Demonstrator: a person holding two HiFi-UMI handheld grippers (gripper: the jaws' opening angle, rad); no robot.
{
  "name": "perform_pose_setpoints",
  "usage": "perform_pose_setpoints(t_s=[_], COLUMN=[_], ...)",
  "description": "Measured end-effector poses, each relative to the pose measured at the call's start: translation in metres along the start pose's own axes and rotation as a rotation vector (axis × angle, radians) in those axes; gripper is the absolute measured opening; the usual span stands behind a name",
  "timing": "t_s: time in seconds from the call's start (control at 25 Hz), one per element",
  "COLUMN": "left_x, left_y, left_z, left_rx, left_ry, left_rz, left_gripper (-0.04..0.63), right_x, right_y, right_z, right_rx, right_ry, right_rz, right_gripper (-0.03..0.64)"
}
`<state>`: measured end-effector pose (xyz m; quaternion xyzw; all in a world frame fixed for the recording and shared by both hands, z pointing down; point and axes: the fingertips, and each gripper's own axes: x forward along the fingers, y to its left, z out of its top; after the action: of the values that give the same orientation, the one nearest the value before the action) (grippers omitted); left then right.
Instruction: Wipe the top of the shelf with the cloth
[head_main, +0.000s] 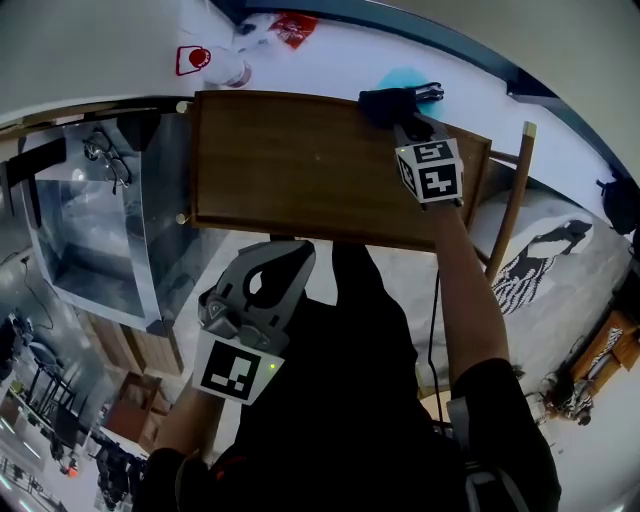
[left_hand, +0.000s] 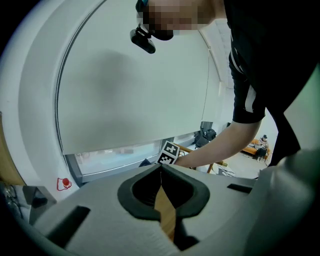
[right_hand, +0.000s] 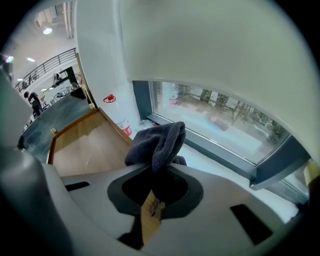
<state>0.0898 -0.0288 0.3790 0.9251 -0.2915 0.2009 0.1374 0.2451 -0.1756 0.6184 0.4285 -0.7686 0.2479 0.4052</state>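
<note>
The wooden shelf top (head_main: 310, 165) lies below me as a brown board with a raised rim. My right gripper (head_main: 400, 110) is over its far right corner, shut on a dark grey cloth (head_main: 385, 102). In the right gripper view the cloth (right_hand: 157, 142) bunches up out of the closed jaws, with the shelf top (right_hand: 87, 145) stretching away to the left. My left gripper (head_main: 285, 255) hangs at the near edge of the shelf, off the board, its jaws shut with nothing between them (left_hand: 161, 167).
A white window ledge (head_main: 330, 55) runs behind the shelf with a small bottle (head_main: 225, 70) and red wrapper (head_main: 295, 27) on it. A glass cabinet side (head_main: 90, 230) stands to the left. A wooden chair back (head_main: 515, 195) rises at the right.
</note>
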Motion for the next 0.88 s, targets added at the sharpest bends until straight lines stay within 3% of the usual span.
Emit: perform_pose_setpoints(t_s=[0.88], left_x=[0.054], left_y=[-0.044], left_z=[0.024], left_rx=[0.044], left_ry=[0.006], left_rz=[-0.094], left_gripper=[0.020], right_x=[-0.043], right_y=[-0.091], right_z=[-0.073], right_rx=[0.129], right_ry=[0.081], right_rz=[-0.161], right_gripper=[0.026])
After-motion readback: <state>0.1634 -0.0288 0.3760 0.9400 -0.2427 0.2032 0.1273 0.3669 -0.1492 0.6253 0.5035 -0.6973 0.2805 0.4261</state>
